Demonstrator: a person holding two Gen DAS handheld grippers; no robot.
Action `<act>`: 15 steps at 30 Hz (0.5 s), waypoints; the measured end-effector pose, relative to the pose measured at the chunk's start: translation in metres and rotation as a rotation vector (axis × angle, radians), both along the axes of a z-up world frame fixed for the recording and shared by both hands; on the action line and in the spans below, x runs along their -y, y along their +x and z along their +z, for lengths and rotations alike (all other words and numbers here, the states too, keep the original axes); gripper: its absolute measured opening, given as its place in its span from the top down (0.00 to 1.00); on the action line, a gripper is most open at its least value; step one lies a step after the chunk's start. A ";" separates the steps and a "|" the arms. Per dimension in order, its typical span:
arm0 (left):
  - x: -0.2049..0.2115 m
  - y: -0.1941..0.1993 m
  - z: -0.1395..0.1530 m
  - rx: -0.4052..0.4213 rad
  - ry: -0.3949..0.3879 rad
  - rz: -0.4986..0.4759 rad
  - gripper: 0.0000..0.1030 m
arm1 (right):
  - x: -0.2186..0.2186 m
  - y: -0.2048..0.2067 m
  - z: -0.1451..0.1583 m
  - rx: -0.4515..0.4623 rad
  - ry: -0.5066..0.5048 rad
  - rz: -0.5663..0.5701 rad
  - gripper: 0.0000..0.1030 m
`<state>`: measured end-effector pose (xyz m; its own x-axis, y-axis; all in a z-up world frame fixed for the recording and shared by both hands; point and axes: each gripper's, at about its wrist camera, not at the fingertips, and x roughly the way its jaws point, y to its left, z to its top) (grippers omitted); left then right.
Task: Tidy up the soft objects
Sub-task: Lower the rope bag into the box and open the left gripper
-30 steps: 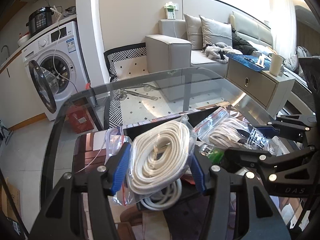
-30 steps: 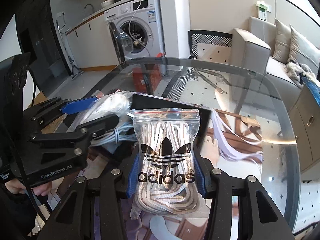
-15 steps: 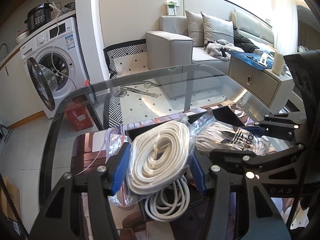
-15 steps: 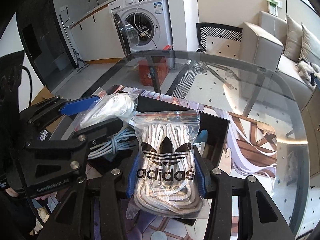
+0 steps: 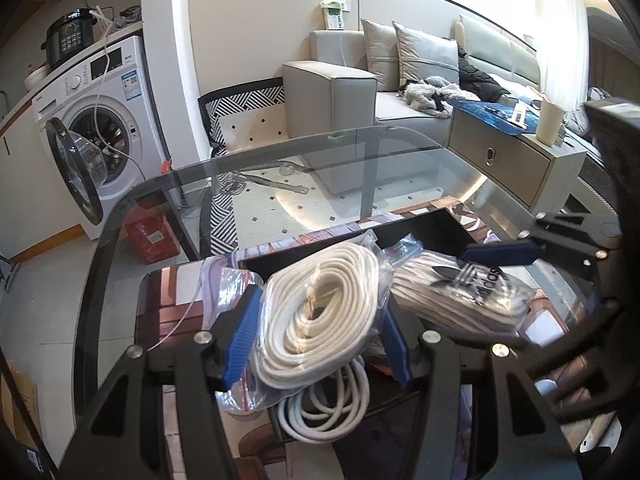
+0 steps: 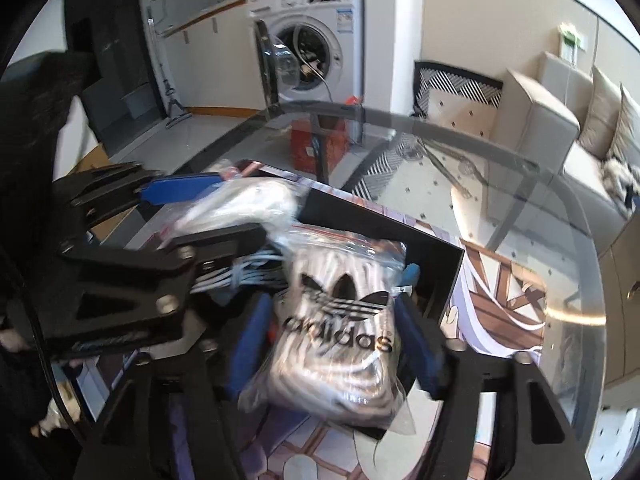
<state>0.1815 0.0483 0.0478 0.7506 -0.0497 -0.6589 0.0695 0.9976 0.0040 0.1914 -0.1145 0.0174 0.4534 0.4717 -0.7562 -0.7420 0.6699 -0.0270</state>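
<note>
The adidas-printed zip bag [image 6: 340, 332] of pale laces sits low in the middle of the right wrist frame, over the near edge of the black tray [image 6: 436, 248], between the blue pads of the right gripper [image 6: 336, 344]. Those jaws are opening, and gaps show on both sides of the bag, so it is released or very nearly so. It looks half on the rim; being slick plastic over a lumpy bundle, it could slide off onto the glass table [image 6: 520, 184] if the pads drag it on retreat.

In the left wrist view, the left gripper [image 5: 316, 320] pinches a clear bag of coiled white cord [image 5: 320, 312], centre frame, above a loose white cable coil [image 5: 324, 412] in the tray. The risk here is crowding — two grippers close together over one shallow tray, so a withdrawal could knock the other's bag.

The bags are glossy and crinkled with red zip strips; the cords are round, matte and springy.
</note>
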 end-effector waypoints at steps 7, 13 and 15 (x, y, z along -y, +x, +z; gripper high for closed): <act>0.011 0.005 -0.010 -0.022 0.007 -0.022 0.45 | 0.024 -0.014 0.017 0.061 0.022 -0.017 0.19; 0.017 0.007 -0.016 -0.028 0.036 -0.019 0.41 | 0.034 -0.019 0.017 0.063 0.020 -0.018 0.17; 0.016 0.005 -0.016 -0.030 0.034 -0.016 0.40 | 0.038 -0.021 0.016 0.062 0.022 -0.020 0.17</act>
<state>0.1868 0.0325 0.0318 0.7299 -0.0389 -0.6824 0.0860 0.9957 0.0352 0.1704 -0.1520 0.0337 0.5087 0.4783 -0.7159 -0.7261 0.6851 -0.0581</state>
